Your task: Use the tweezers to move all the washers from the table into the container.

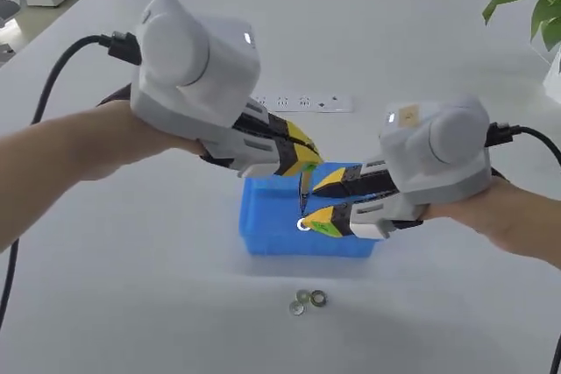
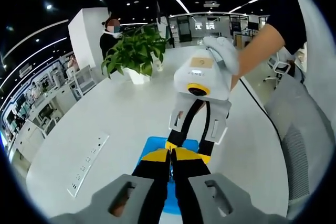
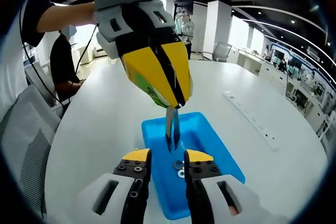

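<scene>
Since a small cluster of washers (image 1: pixel 308 300) lies on the bench (image 1: pixel 123 295) just beside the near wall of the blue container (image 1: pixel 289 245), the transfer is judged part done. At least two more washers (image 3: pixel 179 169) rest on the container floor. The tweezers (image 1: pixel 303 190) hang tip-down over that floor, clamped between the jaws of the left gripper (image 1: pixel 296 159). The right gripper (image 1: pixel 330 201) hovers at the container's right side, jaws parted on nothing.

The step in hand appears to be the drop. Whether a washer sits at the tips cannot be told. The next move calls for carrying the tips over the near wall to the bench cluster and pinching one washer.

The right gripper view resolves the tweezer tips and the washers inside the container. The head view supplies the bench cluster.
</scene>
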Tool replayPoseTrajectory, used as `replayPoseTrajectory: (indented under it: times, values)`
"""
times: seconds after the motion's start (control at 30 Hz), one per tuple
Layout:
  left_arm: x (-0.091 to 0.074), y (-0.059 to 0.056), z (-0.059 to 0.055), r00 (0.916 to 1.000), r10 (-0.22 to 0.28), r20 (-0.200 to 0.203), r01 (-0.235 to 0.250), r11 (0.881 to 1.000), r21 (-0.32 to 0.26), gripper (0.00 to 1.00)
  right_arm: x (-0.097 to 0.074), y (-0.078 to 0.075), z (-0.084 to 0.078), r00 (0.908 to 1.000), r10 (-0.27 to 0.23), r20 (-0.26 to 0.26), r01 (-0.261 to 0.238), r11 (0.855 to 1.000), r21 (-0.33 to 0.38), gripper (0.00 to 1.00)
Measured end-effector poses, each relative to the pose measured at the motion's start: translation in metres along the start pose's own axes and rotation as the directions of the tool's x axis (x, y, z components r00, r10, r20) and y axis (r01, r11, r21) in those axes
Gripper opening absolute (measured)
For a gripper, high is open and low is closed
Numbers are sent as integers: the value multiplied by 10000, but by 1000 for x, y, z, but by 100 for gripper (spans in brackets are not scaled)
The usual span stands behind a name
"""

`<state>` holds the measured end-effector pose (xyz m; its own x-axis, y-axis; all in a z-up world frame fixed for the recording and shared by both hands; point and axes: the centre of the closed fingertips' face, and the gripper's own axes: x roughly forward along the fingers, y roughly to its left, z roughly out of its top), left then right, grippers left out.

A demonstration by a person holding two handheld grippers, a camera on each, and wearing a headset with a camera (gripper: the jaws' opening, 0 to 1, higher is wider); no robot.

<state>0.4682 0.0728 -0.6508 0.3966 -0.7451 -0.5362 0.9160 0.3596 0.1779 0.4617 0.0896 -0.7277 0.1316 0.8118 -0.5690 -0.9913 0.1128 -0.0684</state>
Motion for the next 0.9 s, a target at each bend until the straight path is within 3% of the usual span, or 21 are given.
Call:
replayPoseTrajectory:
  times: [0.2,0.4,0.57,0.9]
  values:
    - [-6,2,3,9999,141,-8,-141,9999,84,5,-20,-4,2,9951,-751,644,705,9950,705,33]
    - [-9,-1,9,9997,210,83,-211,9997,147,5,-39,4,-13,9890,-1138,947,996,9847,1427,47]
    - [-13,-9,13,9995,244,196,-246,9996,99,5,-50,12,-17,9853,-1337,1066,1149,9794,1662,52]
    - [-22,-33,12,9990,320,309,-318,9995,-65,5,-64,40,-9,9754,-1431,1679,1142,9787,1705,61]
